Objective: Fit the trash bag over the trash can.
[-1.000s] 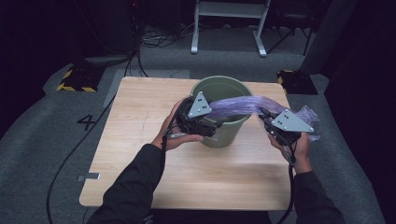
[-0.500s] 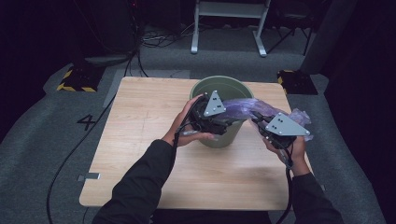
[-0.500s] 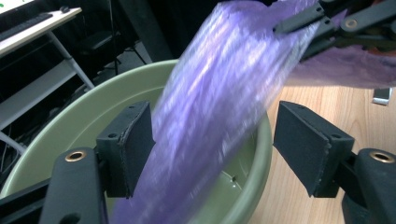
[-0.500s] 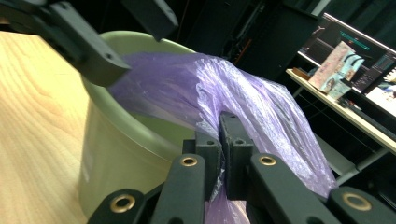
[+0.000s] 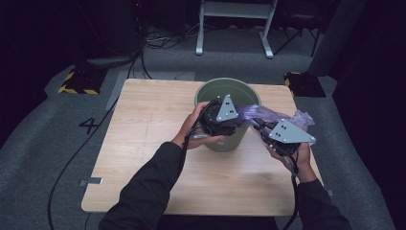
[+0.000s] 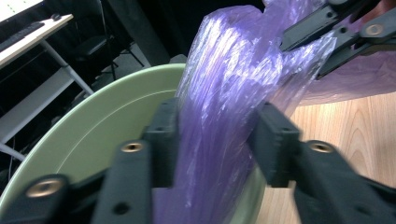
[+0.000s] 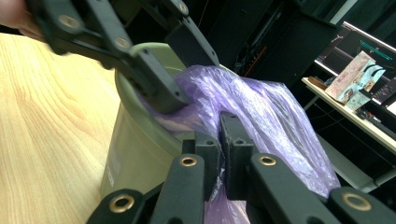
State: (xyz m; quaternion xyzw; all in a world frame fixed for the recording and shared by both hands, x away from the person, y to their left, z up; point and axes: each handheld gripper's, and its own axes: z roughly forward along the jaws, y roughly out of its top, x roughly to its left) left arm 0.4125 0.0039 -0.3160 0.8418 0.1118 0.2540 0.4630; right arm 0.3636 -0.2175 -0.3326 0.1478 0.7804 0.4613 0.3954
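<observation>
A pale green bin (image 5: 225,82) stands on the wooden table (image 5: 143,124). A crumpled purple plastic bag (image 5: 268,115) hangs over its right rim and trails onto the table. My left gripper (image 5: 239,122) is at the bin's near-right rim. In the left gripper view it (image 6: 217,135) is open, its jaws straddling the bunched bag (image 6: 233,93) just above the bin (image 6: 107,121). My right gripper (image 5: 258,123) sits just right of the bin. In the right gripper view it (image 7: 220,135) is shut on a fold of the bag (image 7: 266,107), beside the bin wall (image 7: 135,140), with the left gripper (image 7: 182,65) above.
The table's left half and front are bare wood. A white stand (image 5: 234,28) and cables lie on the grey floor beyond the far edge. A black-and-yellow block (image 5: 76,82) sits on the floor at the left, and a dark box (image 5: 304,84) at the far right corner.
My left gripper has moved right along the bin's front to the bag at the right rim. My right gripper has shifted slightly left and nearer, still holding the bag.
</observation>
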